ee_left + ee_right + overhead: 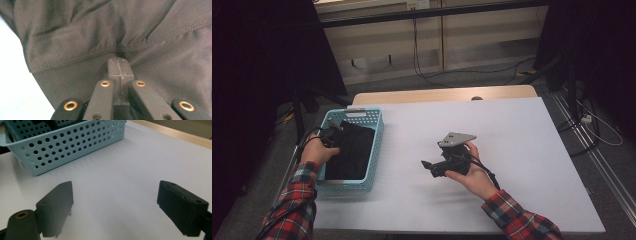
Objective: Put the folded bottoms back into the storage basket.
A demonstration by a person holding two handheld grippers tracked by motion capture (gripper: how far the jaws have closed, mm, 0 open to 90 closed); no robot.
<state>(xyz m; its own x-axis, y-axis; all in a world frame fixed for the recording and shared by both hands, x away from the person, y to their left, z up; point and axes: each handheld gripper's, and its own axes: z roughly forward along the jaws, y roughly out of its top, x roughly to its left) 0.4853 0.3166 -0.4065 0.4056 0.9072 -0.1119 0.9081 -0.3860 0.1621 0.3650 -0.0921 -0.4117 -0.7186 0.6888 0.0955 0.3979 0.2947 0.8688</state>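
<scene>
- The left gripper (119, 65) is pinching the dark garment (140, 32) in the basket (377, 145) — a thin fold risks slipping free.
- The right gripper (115, 207) is hovering spread over the table (130, 170), idle.

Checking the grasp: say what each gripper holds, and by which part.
The left gripper is shut on the black cloth in the basket, pinching a fold just below a stitched seam. The right gripper is open, holding nothing.

Dark cloth (150, 30) probably overruns frame.
</scene>
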